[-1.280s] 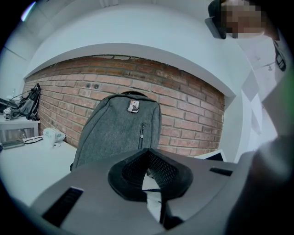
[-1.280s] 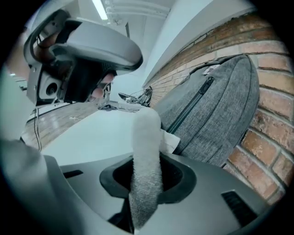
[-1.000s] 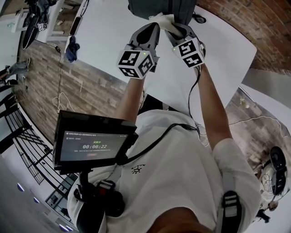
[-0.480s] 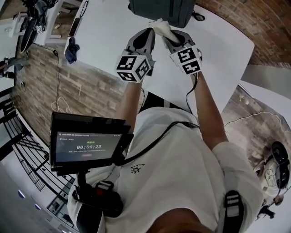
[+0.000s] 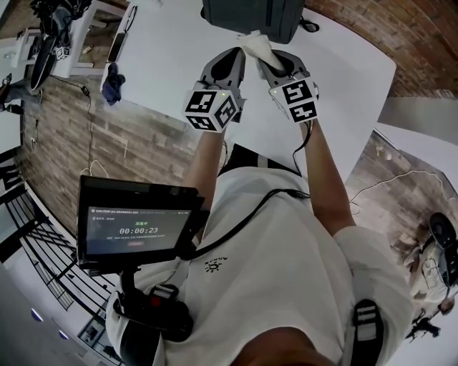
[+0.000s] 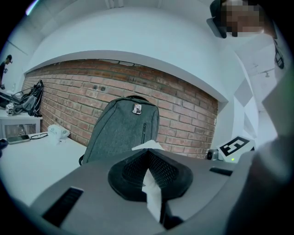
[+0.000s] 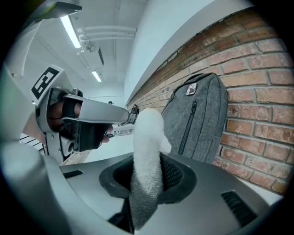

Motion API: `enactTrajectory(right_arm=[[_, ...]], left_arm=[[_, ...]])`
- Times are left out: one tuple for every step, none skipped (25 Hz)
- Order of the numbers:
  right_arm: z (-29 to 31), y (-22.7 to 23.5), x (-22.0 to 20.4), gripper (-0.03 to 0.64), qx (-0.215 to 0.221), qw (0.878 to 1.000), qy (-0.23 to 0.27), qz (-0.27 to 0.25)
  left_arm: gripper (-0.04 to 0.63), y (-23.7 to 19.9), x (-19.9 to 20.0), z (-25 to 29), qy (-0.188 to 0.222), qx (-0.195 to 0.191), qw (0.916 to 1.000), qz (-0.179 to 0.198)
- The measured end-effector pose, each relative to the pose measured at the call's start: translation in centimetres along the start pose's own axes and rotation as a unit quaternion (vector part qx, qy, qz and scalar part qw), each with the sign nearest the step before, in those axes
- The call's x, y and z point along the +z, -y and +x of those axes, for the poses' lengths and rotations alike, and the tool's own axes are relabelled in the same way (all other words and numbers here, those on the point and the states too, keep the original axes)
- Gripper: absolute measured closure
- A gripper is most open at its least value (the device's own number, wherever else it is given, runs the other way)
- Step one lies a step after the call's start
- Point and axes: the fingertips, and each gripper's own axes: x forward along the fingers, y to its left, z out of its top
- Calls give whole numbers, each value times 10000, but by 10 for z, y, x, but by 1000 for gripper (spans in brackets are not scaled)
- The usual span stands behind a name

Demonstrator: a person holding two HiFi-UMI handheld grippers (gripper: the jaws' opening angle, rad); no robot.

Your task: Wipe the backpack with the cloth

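On the white table [image 5: 179, 50] the grey backpack [image 5: 250, 16] stands upright, its top cropped in the head view. The left gripper [image 5: 235, 56] and right gripper [image 5: 270, 63] both clench the cloth [image 5: 256, 44], now drawn slightly back from the backpack.

Grey backpack [image 6: 123, 131], white cloth [image 7: 148, 137], red-brown brick-patterned wall [image 6: 183, 110].

Both arms stretched out forward, left tongs [image 5: 233, 58] and right tongs [image 5: 273, 61] side by side, each pinching the cloth [image 5: 256, 44].
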Motion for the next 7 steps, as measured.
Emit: enactTrajectory(right_arm=[[-1,1,0,520,-17,10000,14,6],[-1,3,1,520,-33,10000,28,16],[-2,4,3,520,-50,10000,38,32],[-3,5,4,520,-68,10000,45,51],[-4,6,5,520,-85,9999,52,71],[-5,7,7,520,-102,9999,59,90],[-6,7,9,520,-119,9998,66,109]], left_arm=[[595,1,0,1,5,-15,10000,3],[594,1,1,2,9,-28,10000,6],[594,2,1,3,13,-40,10000,8],[594,2,1,3,15,-53,10000,9],[594,3,0,3,15,-65,10000,11],[595,3,0,2,13,-77,10000,12],[595,4,-1,2,11,-89,10000,14]])
